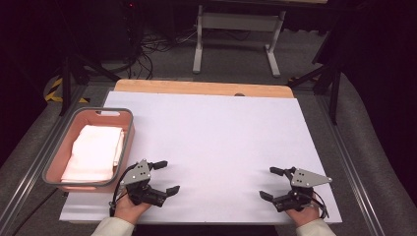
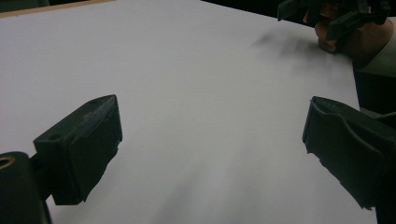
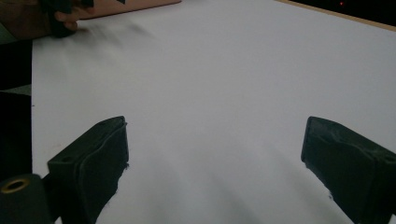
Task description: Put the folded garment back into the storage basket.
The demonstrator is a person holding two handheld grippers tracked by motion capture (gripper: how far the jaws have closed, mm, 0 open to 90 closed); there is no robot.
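Folded white cloth (image 1: 96, 152) lies flat inside a pink basket (image 1: 55, 162) with a grey rim, at the left edge of the bench (image 1: 221, 142). Cloth looks like one towel folded over, maybe two stacked; hard to tell from the high view. It covers most of the basket floor, long side running away from the person.

Left claw (image 1: 163, 177) sits just beside the basket's near right corner, jaws spread wide, nothing between them. Right claw (image 1: 271, 183) is near the bench's front right, jaws also spread, gripping nothing. The two are well apart. Both rest low by the front edge, each in a hand.

In the left gripper view, the left claw (image 2: 210, 140) faces bare white surface, with the other hand far off at top right. Right claw (image 3: 215, 154) faces the same bare sheet.

White sheet covers the bench; a wooden strip shows along the far edge. Wide open room between claws and towards the far edge.

Count: one basket, one cloth bundle, two claws.
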